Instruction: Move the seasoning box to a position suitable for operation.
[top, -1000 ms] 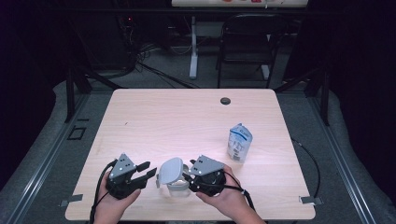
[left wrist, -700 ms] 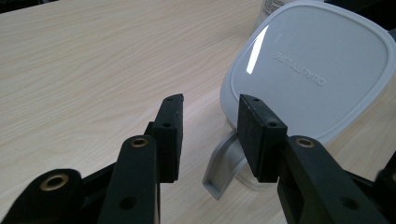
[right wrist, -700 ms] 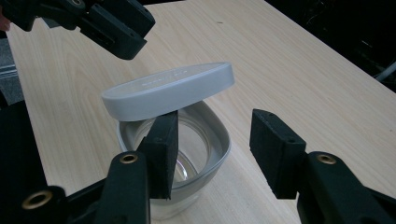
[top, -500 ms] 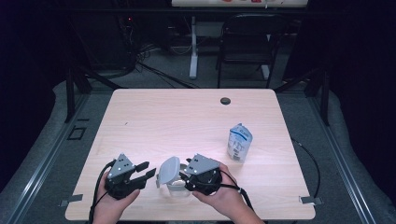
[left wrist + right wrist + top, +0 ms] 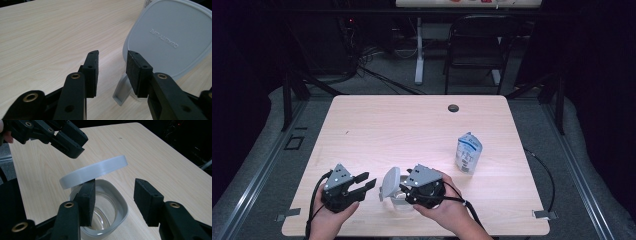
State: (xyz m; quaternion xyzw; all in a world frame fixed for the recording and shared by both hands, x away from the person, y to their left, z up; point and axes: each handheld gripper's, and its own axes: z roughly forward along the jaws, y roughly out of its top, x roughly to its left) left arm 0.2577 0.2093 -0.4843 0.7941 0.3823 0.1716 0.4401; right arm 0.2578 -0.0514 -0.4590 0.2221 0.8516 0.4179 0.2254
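A clear container with a grey rim (image 5: 123, 207) stands near the table's front edge. Its pale grey lid (image 5: 95, 171) tilts up over the container's far side, its low edge hidden behind one pad. My right gripper (image 5: 113, 192) is open. One pad (image 5: 86, 200) hangs over the container's opening and the other stands outside the rim, clear of it. In the high view the lid (image 5: 389, 184) stands between my right gripper (image 5: 404, 187) and my left gripper (image 5: 367, 182). My left gripper (image 5: 112, 62) is open and empty, just short of the lid (image 5: 170, 42) and the container's rim (image 5: 120, 96).
A white and blue pouch (image 5: 468, 152) stands upright on the wooden table (image 5: 402, 130), to the right of my hands. A dark round grommet (image 5: 453, 108) sits near the far edge. A chair (image 5: 477, 40) and cables lie beyond the table.
My right gripper has edged slightly left over the container, and the lid with it. The left gripper has kept still.
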